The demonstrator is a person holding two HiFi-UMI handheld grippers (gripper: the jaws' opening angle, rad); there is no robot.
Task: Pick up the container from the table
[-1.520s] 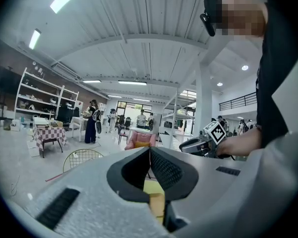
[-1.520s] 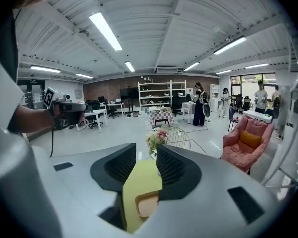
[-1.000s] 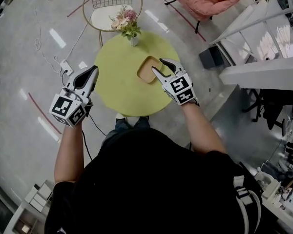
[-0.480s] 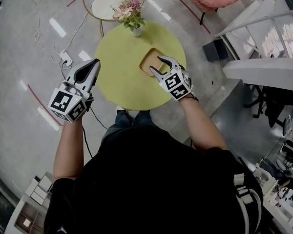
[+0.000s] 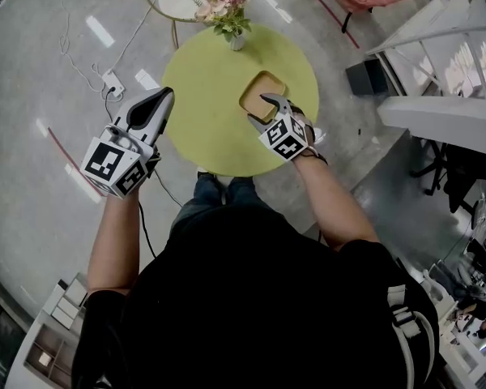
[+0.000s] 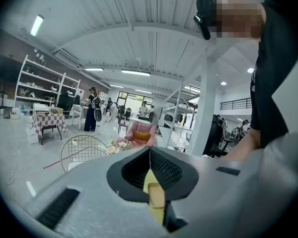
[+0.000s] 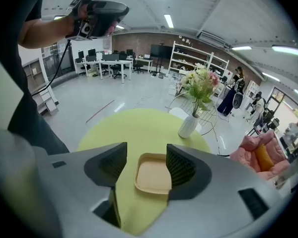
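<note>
Right tongs (image 7: 146, 168) were opening, jaws wide, with the container (image 7: 153, 175) framed between them and the pads (image 7: 181, 168) not pressing on it. Left tongs (image 5: 157, 102) were closed on nothing, held off the side of the bench (image 5: 206, 87). The container sat on the bench's right part, well apart from the vase (image 5: 237, 42) of flowers (image 5: 224, 6).

As I judged it, the container's low, rounded rim gave little to bite. Pads closing too high could slip over it, and a jaw landing on the rim could tip it or skid it across the smooth yellow-green top toward the near edge.

The container looked a rigid, matte, tan square dish with rounded corners. The pads were dark and ribbed.
</note>
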